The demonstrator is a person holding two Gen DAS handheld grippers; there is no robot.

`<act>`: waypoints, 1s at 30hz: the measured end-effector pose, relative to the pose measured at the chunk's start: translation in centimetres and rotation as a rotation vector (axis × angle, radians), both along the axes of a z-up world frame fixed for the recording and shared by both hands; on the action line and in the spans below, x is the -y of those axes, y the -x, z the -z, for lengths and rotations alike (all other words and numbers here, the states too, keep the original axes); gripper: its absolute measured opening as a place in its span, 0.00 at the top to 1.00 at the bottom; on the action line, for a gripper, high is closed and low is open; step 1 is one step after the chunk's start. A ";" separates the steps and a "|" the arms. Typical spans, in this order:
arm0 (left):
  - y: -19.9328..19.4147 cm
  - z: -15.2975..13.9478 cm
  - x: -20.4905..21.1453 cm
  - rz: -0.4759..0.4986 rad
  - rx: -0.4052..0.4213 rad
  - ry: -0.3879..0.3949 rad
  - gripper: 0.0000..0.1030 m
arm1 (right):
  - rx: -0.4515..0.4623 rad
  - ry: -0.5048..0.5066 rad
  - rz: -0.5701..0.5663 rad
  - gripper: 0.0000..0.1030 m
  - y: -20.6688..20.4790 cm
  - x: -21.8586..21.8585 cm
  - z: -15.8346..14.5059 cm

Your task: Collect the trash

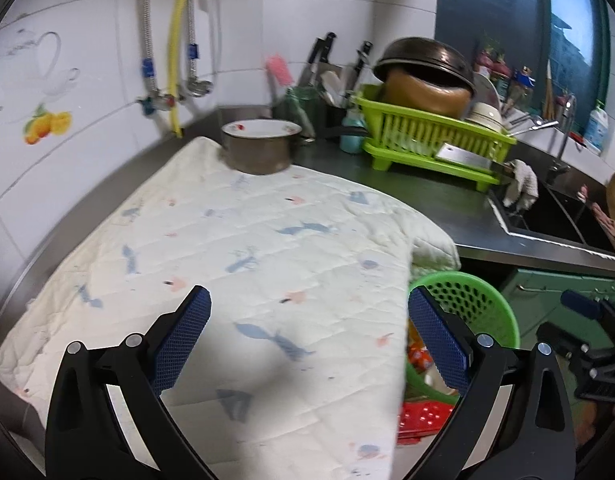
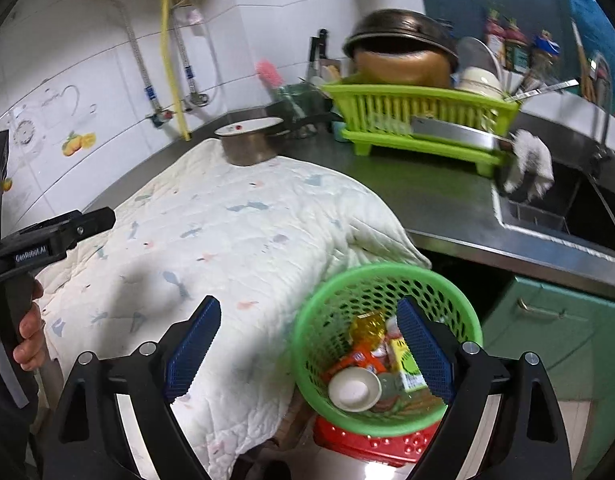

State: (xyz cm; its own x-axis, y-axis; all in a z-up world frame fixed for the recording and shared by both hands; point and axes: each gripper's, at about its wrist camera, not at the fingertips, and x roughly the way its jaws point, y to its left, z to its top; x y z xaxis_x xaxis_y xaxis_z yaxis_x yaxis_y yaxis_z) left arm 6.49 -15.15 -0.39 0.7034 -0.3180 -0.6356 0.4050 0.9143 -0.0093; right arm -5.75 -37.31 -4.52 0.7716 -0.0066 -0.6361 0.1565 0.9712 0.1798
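Observation:
A green mesh basket (image 2: 339,292) stands on a red stool (image 2: 363,444) beside the counter, holding trash: a white cup (image 2: 353,390), a yellow wrapper (image 2: 369,326), an orange packet (image 2: 357,358) and a yellow-green carton (image 2: 407,368). It also shows in the left wrist view (image 1: 483,304), partly hidden by the cloth. My right gripper (image 2: 307,348) is open and empty, above the basket's left rim. My left gripper (image 1: 307,340) is open and empty over the white quilted cloth (image 1: 243,248). The left gripper's body shows at the left edge of the right wrist view (image 2: 55,236).
The cloth (image 2: 227,240) covers the steel counter (image 2: 427,200). A metal pot (image 1: 259,148) with a white lid stands at the cloth's far edge. A green dish rack (image 1: 431,136) with pans and a cleaver stands behind. The sink (image 1: 555,216) is at right. Green cabinet doors (image 2: 547,320) are below.

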 end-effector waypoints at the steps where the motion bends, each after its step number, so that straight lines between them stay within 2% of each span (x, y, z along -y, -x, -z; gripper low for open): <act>1: 0.0 -0.1 -0.3 -0.008 0.009 -0.013 0.05 | 0.002 0.004 -0.006 0.15 -0.2 -0.2 -0.2; 4: 0.3 -0.4 -1.5 -0.032 0.034 -0.041 0.05 | 0.010 0.011 -0.021 0.13 -1.1 -0.8 -1.1; 18: 1.8 -1.7 -7.7 -0.150 0.064 -0.036 0.05 | 0.045 -0.019 -0.066 0.12 -3.4 -3.5 -3.1; 30: 2.5 -2.5 -10.1 -0.204 0.090 -0.027 0.05 | 0.055 -0.017 -0.108 0.12 -4.7 -5.3 -3.5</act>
